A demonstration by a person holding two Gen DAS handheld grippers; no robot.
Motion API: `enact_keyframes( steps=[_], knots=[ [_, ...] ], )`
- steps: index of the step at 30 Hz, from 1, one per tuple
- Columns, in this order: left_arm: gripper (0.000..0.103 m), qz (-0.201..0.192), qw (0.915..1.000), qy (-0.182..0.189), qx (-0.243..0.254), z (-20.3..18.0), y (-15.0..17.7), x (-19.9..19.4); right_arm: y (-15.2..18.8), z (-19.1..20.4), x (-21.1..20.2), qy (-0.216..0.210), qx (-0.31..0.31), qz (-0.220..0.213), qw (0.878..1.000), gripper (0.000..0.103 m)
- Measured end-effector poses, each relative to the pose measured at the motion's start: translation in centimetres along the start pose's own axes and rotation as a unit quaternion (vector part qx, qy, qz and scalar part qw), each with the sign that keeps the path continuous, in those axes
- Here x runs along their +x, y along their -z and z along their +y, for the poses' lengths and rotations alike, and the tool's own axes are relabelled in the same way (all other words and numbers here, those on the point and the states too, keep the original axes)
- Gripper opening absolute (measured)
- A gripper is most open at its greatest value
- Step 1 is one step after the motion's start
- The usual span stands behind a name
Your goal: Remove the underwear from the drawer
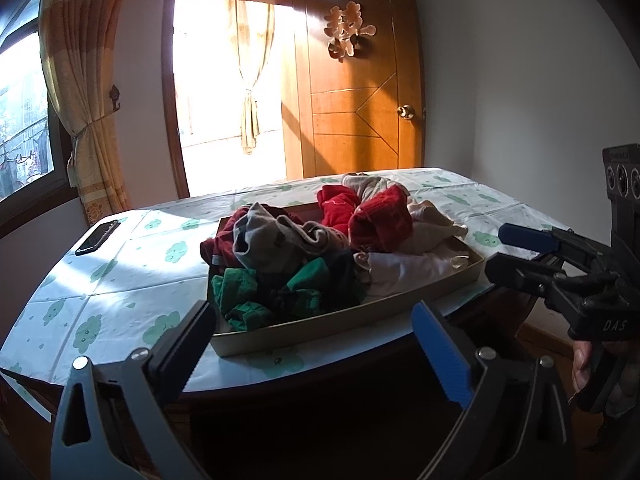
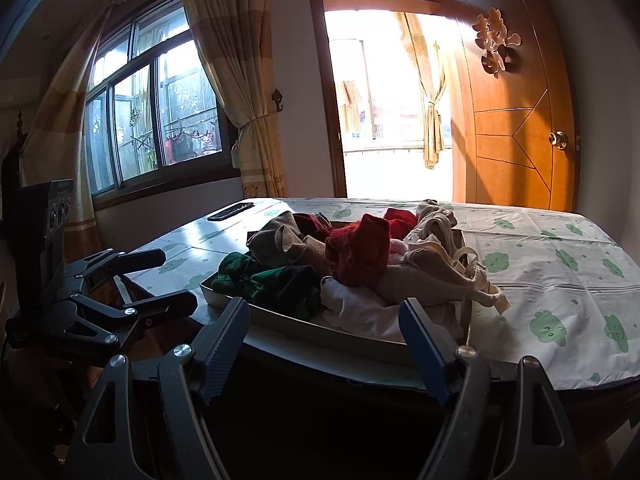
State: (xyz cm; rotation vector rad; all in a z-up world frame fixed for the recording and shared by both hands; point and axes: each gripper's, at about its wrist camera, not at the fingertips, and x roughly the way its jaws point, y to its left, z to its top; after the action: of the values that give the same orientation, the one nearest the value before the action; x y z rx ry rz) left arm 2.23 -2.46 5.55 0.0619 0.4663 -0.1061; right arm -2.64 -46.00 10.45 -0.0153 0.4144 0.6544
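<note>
A shallow beige drawer (image 1: 320,330) (image 2: 280,320) rests on the table, heaped with crumpled underwear. The pile holds red pieces (image 1: 380,220) (image 2: 360,252), a green one (image 1: 244,300) (image 2: 248,276), a grey one (image 1: 272,240) and white and beige ones (image 1: 404,272) (image 2: 432,276). My left gripper (image 1: 316,320) (image 2: 180,280) hovers open just short of the drawer's near wall. My right gripper (image 2: 324,312) (image 1: 504,252) also stands open, off the drawer's right end. Neither touches any cloth.
The table (image 1: 120,280) (image 2: 540,280) wears a white cloth with green cloud prints. A dark phone (image 1: 98,237) (image 2: 232,212) lies at its far left. Behind are a wooden door (image 1: 360,100), a bright doorway and curtained windows. A hand (image 1: 580,368) grips the right tool.
</note>
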Motion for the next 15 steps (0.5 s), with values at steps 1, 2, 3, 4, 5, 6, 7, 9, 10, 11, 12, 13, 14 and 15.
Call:
enact_keyframes(
  steps=[1,2,3,4,5,6,7,9,10,11,12,13,14,15],
  knots=[
    [0.100,0.000,1.0000,0.000,0.000,-0.04,-0.01,0.03,0.00,-0.02,-0.02,0.000,0.000,0.000,1.000,0.079],
    [0.100,0.001,1.0000,-0.001,0.000,-0.03,-0.01,0.04,0.01,-0.03,-0.02,0.000,0.000,0.001,1.000,0.079],
    [0.100,0.001,1.0000,-0.002,-0.001,-0.02,0.00,0.04,0.01,-0.02,-0.03,0.000,0.000,0.001,1.000,0.079],
    [0.100,0.002,1.0000,-0.004,-0.003,0.01,0.01,0.08,0.01,-0.02,-0.03,0.000,0.000,0.001,1.000,0.079],
    [0.100,0.004,1.0000,-0.005,-0.004,0.06,0.03,0.08,0.02,-0.01,-0.04,0.000,0.000,0.001,1.000,0.079],
    [0.100,0.006,1.0000,-0.005,-0.005,0.08,0.04,0.14,0.04,-0.01,-0.07,0.000,0.000,0.001,1.000,0.079],
    [0.101,0.008,0.9999,-0.006,-0.006,0.10,0.04,0.21,0.06,0.00,-0.06,0.000,0.000,0.001,1.000,0.079],
    [0.103,0.010,0.9999,-0.011,-0.007,0.10,0.05,0.32,0.10,0.00,-0.11,0.000,0.000,0.001,1.000,0.079],
    [0.103,0.011,0.9998,-0.013,-0.007,0.09,0.06,0.39,0.13,0.00,-0.11,0.000,0.001,0.001,1.000,0.079],
    [0.103,0.012,0.9998,-0.013,-0.011,0.15,0.07,0.44,0.12,-0.01,-0.11,0.000,0.001,0.001,1.000,0.079],
    [0.103,0.013,0.9998,-0.008,-0.015,0.26,0.11,0.48,0.20,0.01,-0.11,0.000,0.001,0.001,1.000,0.079],
    [0.103,0.013,0.9998,-0.002,-0.018,0.32,0.17,0.50,0.21,0.01,-0.12,0.000,0.001,0.001,1.000,0.079],
    [0.103,0.012,0.9997,-0.002,-0.019,0.35,0.24,0.49,0.21,0.00,-0.11,0.000,0.001,0.001,1.000,0.079],
    [0.103,0.010,0.9998,-0.004,-0.017,0.31,0.30,0.46,0.22,-0.01,-0.13,0.000,0.001,0.001,1.000,0.079]
  ],
)
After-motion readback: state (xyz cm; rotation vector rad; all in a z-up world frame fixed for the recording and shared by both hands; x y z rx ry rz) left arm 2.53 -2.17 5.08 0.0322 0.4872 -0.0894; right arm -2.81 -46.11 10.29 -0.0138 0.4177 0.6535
